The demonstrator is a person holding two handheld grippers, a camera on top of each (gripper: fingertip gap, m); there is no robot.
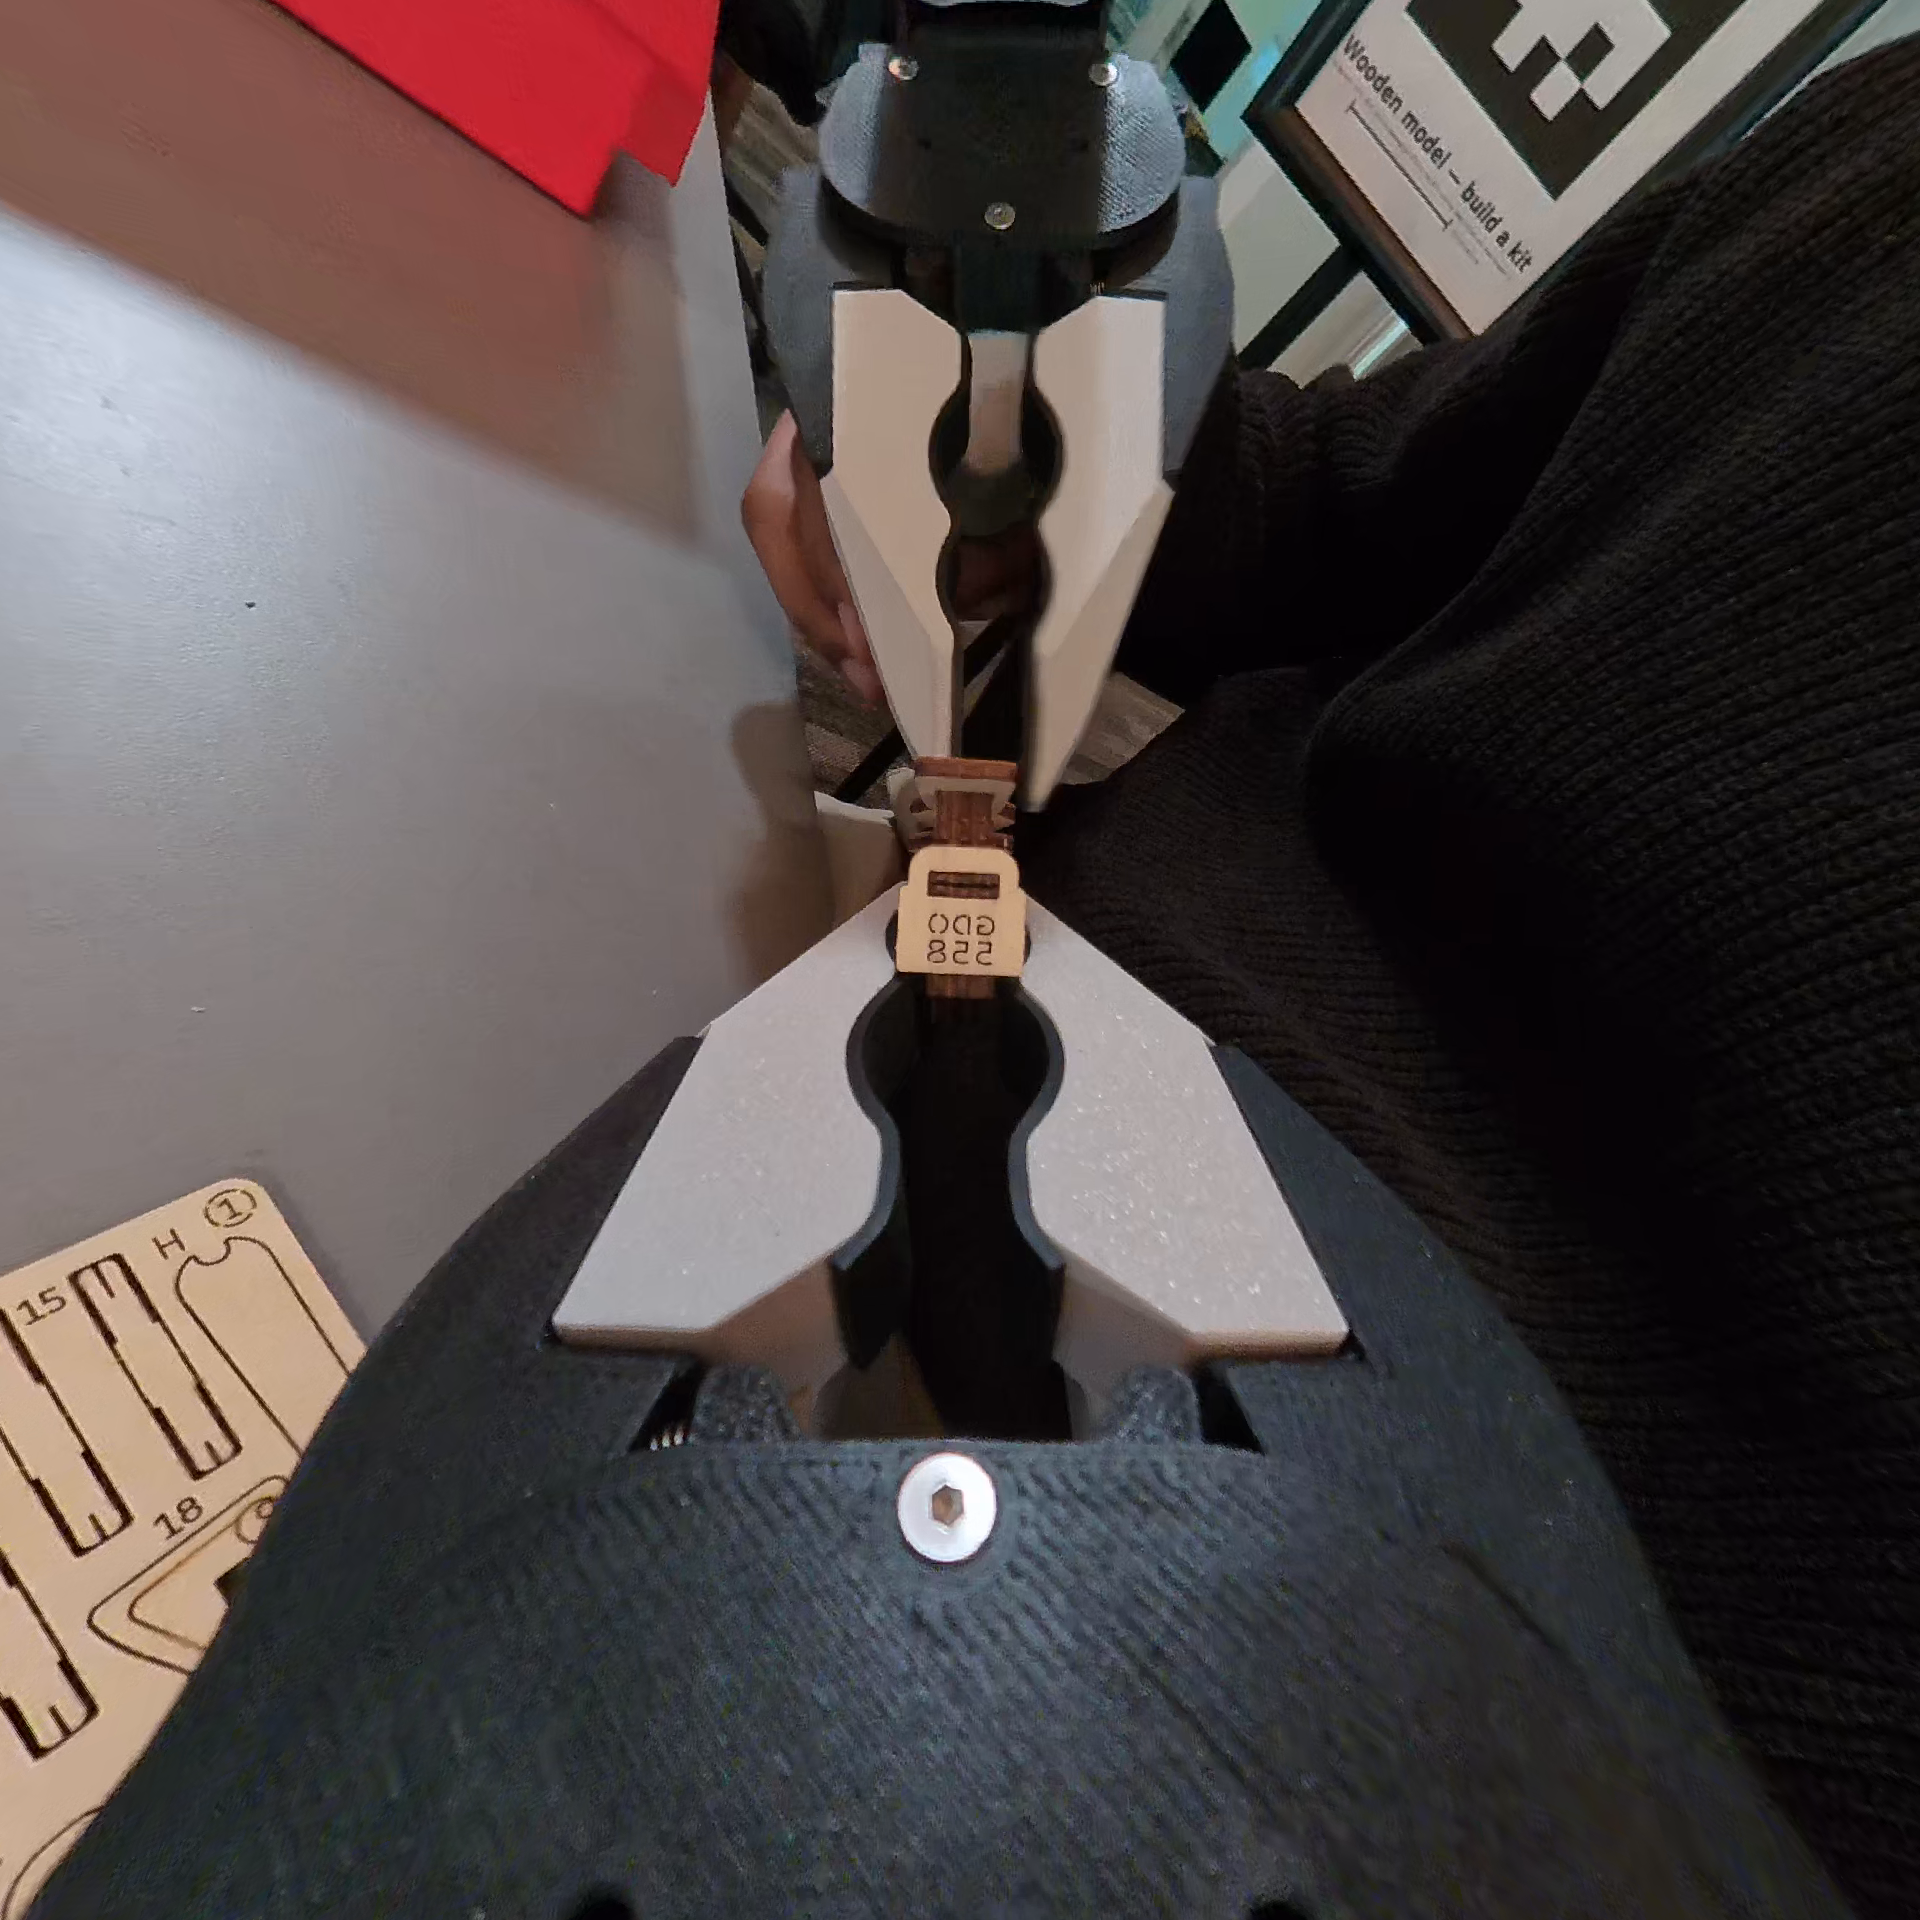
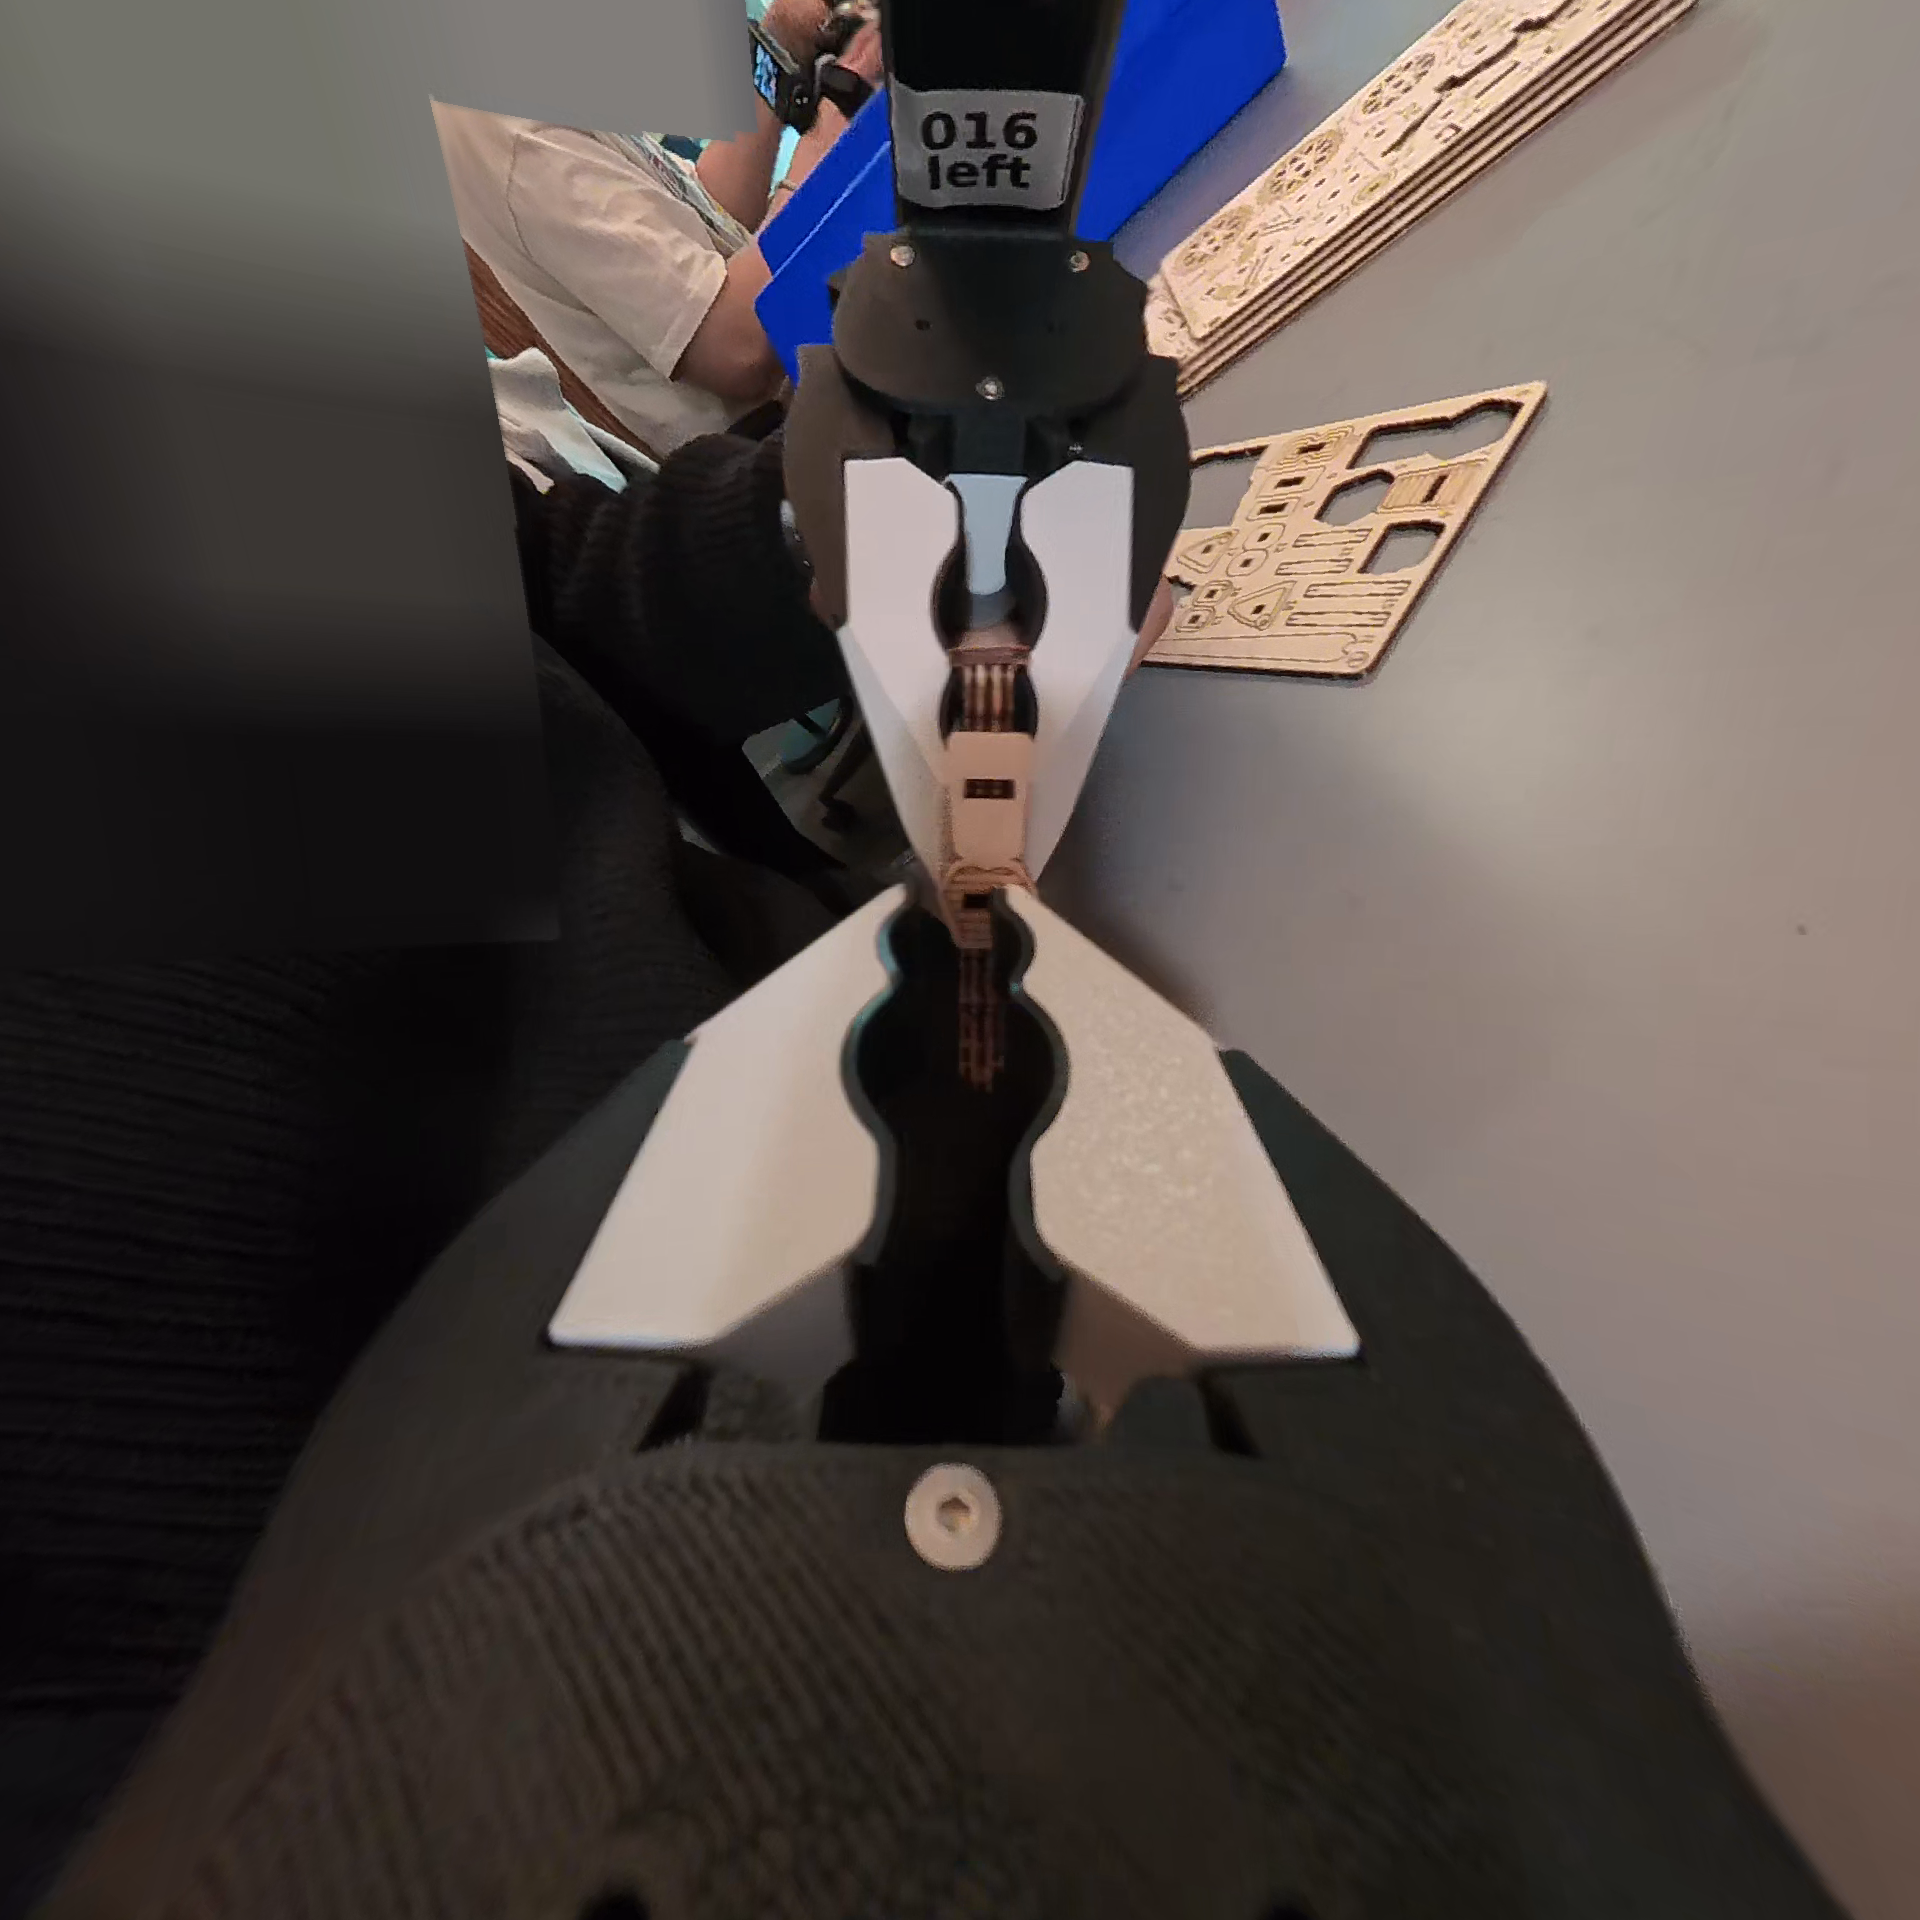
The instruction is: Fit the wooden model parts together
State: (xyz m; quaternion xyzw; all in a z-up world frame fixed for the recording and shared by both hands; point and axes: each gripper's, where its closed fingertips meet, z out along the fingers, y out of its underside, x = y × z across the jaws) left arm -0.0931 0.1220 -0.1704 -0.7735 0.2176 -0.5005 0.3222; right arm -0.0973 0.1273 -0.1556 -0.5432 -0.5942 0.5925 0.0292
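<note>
In the left wrist view, the left gripper (image 1: 962,940) has its jaws pressed together on a small pale wooden plate (image 1: 961,912) (it carries engraved characters and a narrow slot near its far end). Behind the plate, dark brown layered wooden strips (image 1: 961,819) run on from it toward the right gripper (image 1: 995,774), which faces the camera head-on, tips nearly meeting the left gripper's. Its jaws are nearly closed; its near-side tips sit at the strips' far end, though the contact itself is hard to make out. A hand (image 1: 805,561) shows just behind that gripper, and a black knitted sleeve (image 1: 1558,727) fills the side right of it. Left of the left gripper lie a grey table (image 1: 312,727), a laser-cut plywood sheet (image 1: 125,1455) and, farther away, a red box (image 1: 520,83). A framed sign (image 1: 1475,166) stands beyond the sleeve.

In the right wrist view, the right gripper (image 2: 961,914) has its jaws closed on the layered strip assembly (image 2: 975,997), whose striped edge runs back between the fingers. Directly ahead, the left gripper (image 2: 987,862) clamps the pale plate (image 2: 989,795) between its tips. Right of the left gripper, on the table (image 2: 1558,1039), lie a partly emptied plywood sheet (image 2: 1351,540) and a stack of uncut sheets (image 2: 1403,145); a blue box (image 2: 1164,135) sits behind it. A seated person in a white shirt (image 2: 603,260) is left of it.
</note>
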